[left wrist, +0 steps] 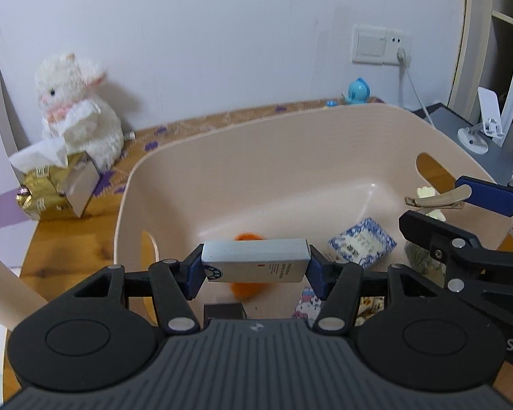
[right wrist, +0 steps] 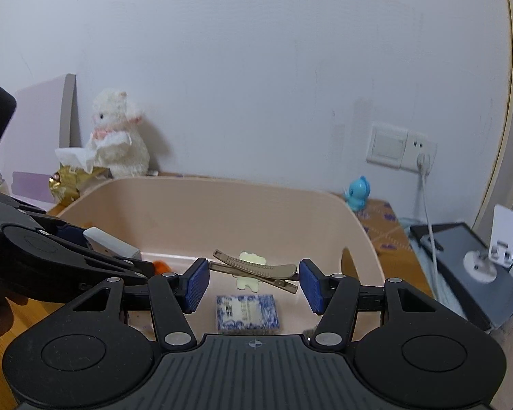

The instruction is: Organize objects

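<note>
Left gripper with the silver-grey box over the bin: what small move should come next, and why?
Probably open the left gripper and drop the silver-grey rectangular box. It is clamped between the blue pads above the inside of the beige plastic bin, with an orange fuzzy object and a blue-patterned packet lying on the floor below.

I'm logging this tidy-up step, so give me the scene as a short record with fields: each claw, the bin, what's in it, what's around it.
left claw: shut on a grey box, held over the bin
right claw: jaws apart, hair clip between the pads; whether it is gripped cannot be told
bin: beige plastic tub on a wooden table
inside bin: blue patterned packet, orange thing, pale yellow piece
outside bin: white plush toy, tissue pack, blue figurine
</note>
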